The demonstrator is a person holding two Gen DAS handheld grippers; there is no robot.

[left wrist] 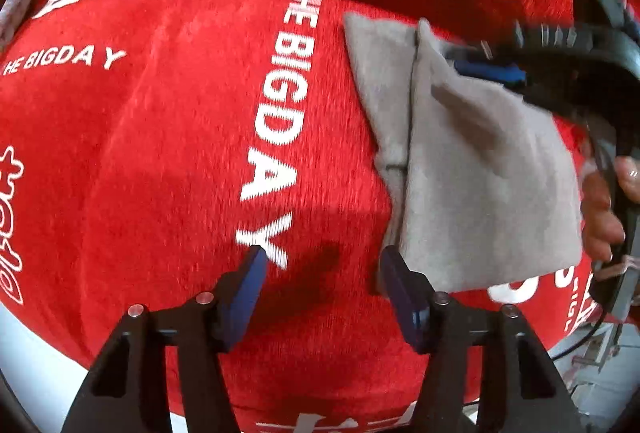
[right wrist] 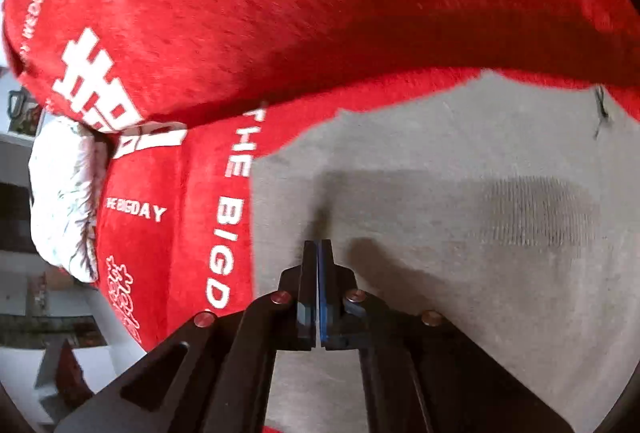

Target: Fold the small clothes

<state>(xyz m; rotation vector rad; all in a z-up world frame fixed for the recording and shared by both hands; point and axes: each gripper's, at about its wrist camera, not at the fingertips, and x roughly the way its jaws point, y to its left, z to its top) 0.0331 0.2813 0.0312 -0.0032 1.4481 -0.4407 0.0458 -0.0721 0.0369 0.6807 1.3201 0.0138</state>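
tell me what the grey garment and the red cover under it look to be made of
Grey garment: soft matte knit, likely cotton jersey; fine ribbed rows show in a darker patch.
Red cover: fuzzy, napped fabric, perhaps fleece or velour; brushed streaky pile, white printed lettering.

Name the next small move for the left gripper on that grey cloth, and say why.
Probably ease the left gripper rightward and close on the grey cloth's near corner: its jaws stand open with only one finger at the edge, while the right gripper looks shut on the cloth.

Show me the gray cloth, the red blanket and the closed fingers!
gray cloth (left wrist: 480, 169): left wrist view, its flat middle.
red blanket (left wrist: 160, 137): left wrist view, bare red part.
right gripper (right wrist: 318, 247): right wrist view, between its fingertips.
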